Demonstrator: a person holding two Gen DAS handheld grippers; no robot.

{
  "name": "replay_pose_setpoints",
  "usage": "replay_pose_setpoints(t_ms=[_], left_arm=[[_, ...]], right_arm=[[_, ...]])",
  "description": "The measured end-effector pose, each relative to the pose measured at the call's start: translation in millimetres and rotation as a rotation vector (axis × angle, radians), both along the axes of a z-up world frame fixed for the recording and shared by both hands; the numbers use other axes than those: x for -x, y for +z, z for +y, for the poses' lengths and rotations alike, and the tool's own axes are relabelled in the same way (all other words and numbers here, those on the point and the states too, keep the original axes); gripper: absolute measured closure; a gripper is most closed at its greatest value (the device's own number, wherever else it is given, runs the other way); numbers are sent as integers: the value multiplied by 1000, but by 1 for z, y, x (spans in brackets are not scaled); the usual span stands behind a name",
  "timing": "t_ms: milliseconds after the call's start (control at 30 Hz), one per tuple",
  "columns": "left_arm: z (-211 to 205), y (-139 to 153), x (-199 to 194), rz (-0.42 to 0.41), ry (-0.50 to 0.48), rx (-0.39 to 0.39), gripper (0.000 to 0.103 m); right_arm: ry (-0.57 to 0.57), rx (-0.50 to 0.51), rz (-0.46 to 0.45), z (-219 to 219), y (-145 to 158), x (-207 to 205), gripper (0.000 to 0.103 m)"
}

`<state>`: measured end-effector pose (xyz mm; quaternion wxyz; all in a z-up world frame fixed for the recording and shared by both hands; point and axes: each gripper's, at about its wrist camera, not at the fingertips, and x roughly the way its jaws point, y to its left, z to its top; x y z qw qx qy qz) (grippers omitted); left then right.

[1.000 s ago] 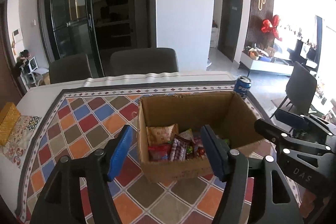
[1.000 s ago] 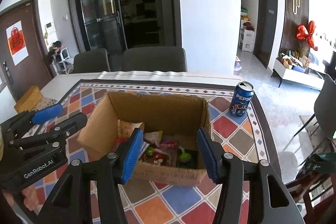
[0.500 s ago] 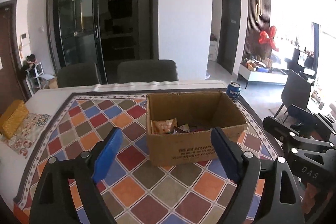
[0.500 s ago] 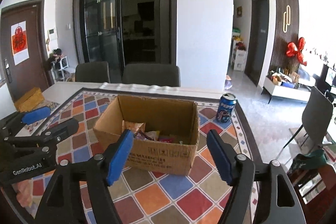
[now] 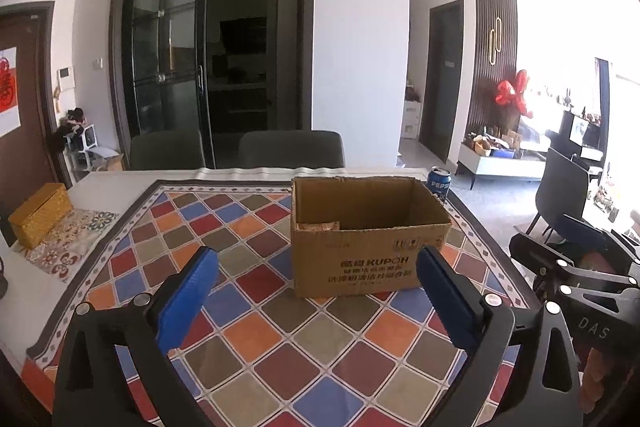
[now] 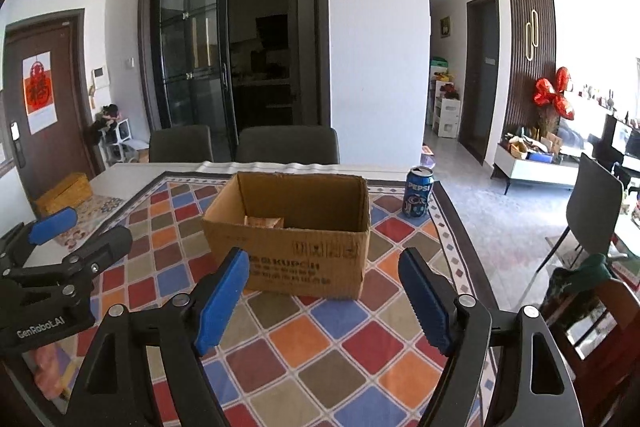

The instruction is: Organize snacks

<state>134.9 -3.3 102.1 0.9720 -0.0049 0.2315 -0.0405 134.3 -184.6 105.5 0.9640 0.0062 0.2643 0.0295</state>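
We hold both the left hand-held gripper (image 5: pixel 316 281) and right hand-held gripper (image 6: pixel 324 285) open and empty. The snack box (image 5: pixel 370 239) sits at twelve o'clock; reaching carelessly could topple the soda can (image 6: pixel 418 193) beside it.

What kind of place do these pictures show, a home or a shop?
Most likely a home's dining area: a table with a patterned tablecloth and dining chairs, opening onto a living room with a low cabinet. A cardboard box and cola can stand on the table.
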Motion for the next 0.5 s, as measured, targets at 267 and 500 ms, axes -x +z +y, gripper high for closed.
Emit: replay_pose_setpoints(t_ms=[267,500], left_arm=[[1,9,28,-49,10,-16,0],[0,12,40,-70,14,-26,0]], right_arm=[[-8,8,-34,1,7,31,23],[-7,2,-55,1,13,45,23]])
